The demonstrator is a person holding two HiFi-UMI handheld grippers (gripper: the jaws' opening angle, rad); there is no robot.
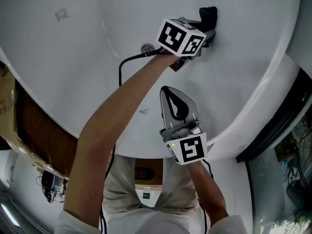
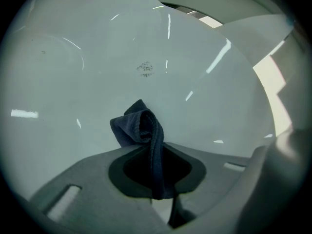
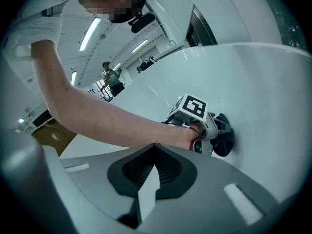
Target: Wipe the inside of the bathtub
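place: large hall (lab-like) | cues: ceiling strip lights (image 3: 91, 33), bathtub (image 1: 58, 67), cardboard (image 1: 7, 101)

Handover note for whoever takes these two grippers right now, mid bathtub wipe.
Left hand-held gripper: shut on the dark blue cloth, which is pressed against the white bathtub's inner wall.
Right hand-held gripper: shut, empty, held over the tub.
Done: can't tell how much has been wiped.
Left: the grey smudge just beyond the cloth, then the rest of the inside.
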